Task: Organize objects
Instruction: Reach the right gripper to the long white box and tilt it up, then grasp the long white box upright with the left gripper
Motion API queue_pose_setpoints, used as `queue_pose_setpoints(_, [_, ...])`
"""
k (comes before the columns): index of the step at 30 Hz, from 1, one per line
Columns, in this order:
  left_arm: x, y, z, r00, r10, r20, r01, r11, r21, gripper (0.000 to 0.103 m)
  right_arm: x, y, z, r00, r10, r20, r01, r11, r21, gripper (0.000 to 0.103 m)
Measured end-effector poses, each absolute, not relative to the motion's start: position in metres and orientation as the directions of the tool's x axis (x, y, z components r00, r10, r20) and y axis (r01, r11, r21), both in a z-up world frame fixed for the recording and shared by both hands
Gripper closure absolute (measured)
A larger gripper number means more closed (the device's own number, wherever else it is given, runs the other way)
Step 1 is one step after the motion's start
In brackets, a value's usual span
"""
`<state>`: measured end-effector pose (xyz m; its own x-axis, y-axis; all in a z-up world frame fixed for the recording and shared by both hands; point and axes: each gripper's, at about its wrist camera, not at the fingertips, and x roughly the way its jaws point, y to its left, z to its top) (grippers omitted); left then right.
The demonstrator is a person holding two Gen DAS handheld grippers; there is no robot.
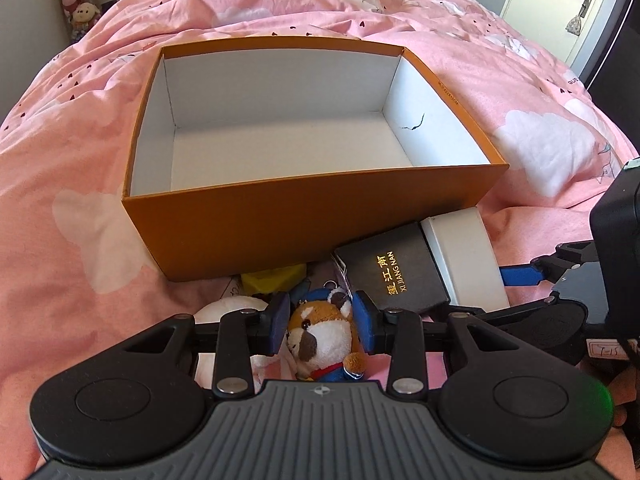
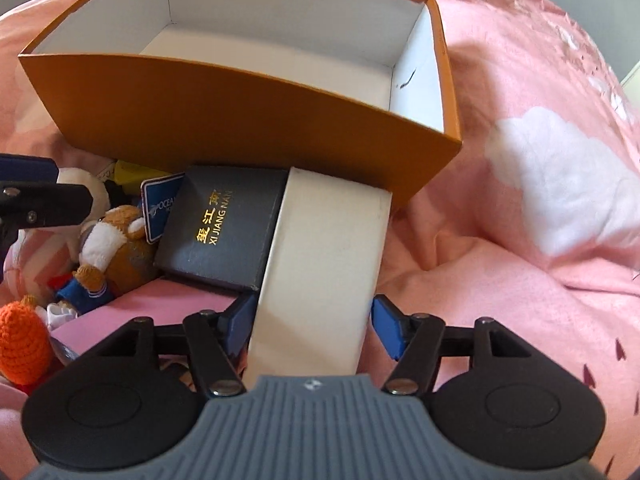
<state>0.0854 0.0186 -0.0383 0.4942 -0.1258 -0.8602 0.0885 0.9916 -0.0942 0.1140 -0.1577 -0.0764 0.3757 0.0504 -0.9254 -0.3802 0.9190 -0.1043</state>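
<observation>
An open orange box point(image 1: 304, 224) with a bare white inside stands on the pink bed; it also shows in the right wrist view point(image 2: 224, 120). My left gripper point(image 1: 322, 322) is open, its blue pads on either side of a brown plush dog point(image 1: 322, 338) in blue clothes, not clearly pressing it. My right gripper point(image 2: 312, 328) is open around the near end of a white box point(image 2: 324, 264), with a gap at the right pad. A black box with gold "XI JIANG NAN" lettering point(image 2: 228, 228) lies beside the white box.
A yellow object point(image 1: 274, 276) and a white plush point(image 1: 232, 308) lie by the orange box's front wall. A blue card point(image 2: 160, 208), an orange crocheted toy point(image 2: 22, 348) and other small toys sit at the left. Pink duvet point(image 2: 520, 240) all around; door point(image 1: 560, 4) far right.
</observation>
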Motion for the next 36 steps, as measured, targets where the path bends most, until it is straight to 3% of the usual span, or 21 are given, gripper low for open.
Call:
queue_pose_setpoints(13, [0.086, 0.008, -0.038, 0.487, -0.140, -0.862, 0.125, 0.988, -0.089, 0.060, 0.138, -0.243, -0.045, 0.296, 0.186, -0.937, -0.211, 0.969, 0.126, 0.036])
queue_pose_setpoints(18, [0.087, -0.001, -0.036, 0.480, -0.170, -0.861, 0.155, 0.982, -0.108, 0.060, 0.132, -0.263, -0.028, 0.358, 0.099, -0.928, -0.201, 0.979, 0.027, 0.039])
queue_pose_setpoints(20, [0.089, -0.007, -0.036, 0.474, -0.182, -0.862, 0.173, 0.979, -0.111, 0.060, 0.134, -0.276, -0.030, 0.339, 0.092, -0.936, -0.177, 0.984, 0.033, 0.052])
queue_pose_setpoints(22, [0.090, -0.015, -0.036, 0.473, -0.195, -0.859, 0.199, 0.974, -0.112, 0.060, 0.137, -0.288, -0.032, 0.345, 0.052, -0.937, -0.145, 0.989, 0.002, 0.083])
queue_pose_setpoints(24, [0.092, -0.021, -0.035, 0.466, -0.221, -0.856, 0.224, 0.966, -0.127, 0.061, 0.141, -0.300, -0.031, 0.343, 0.064, -0.937, -0.104, 0.994, 0.029, 0.089])
queue_pose_setpoints(26, [0.094, -0.028, -0.036, 0.452, -0.257, -0.854, 0.257, 0.954, -0.151, 0.066, 0.140, -0.302, -0.025, 0.354, 0.103, -0.930, -0.085, 0.993, 0.077, 0.085])
queue_pose_setpoints(28, [0.099, -0.036, -0.037, 0.424, -0.312, -0.850, 0.295, 0.935, -0.196, 0.067, 0.141, -0.300, -0.021, 0.359, 0.137, -0.923, -0.082, 0.990, 0.115, 0.073])
queue_pose_setpoints(36, [0.130, -0.079, -0.060, 0.277, -0.418, -0.865, 0.391, 0.871, -0.296, 0.067, 0.130, -0.279, -0.033, 0.359, 0.146, -0.922, -0.142, 0.985, 0.101, 0.074])
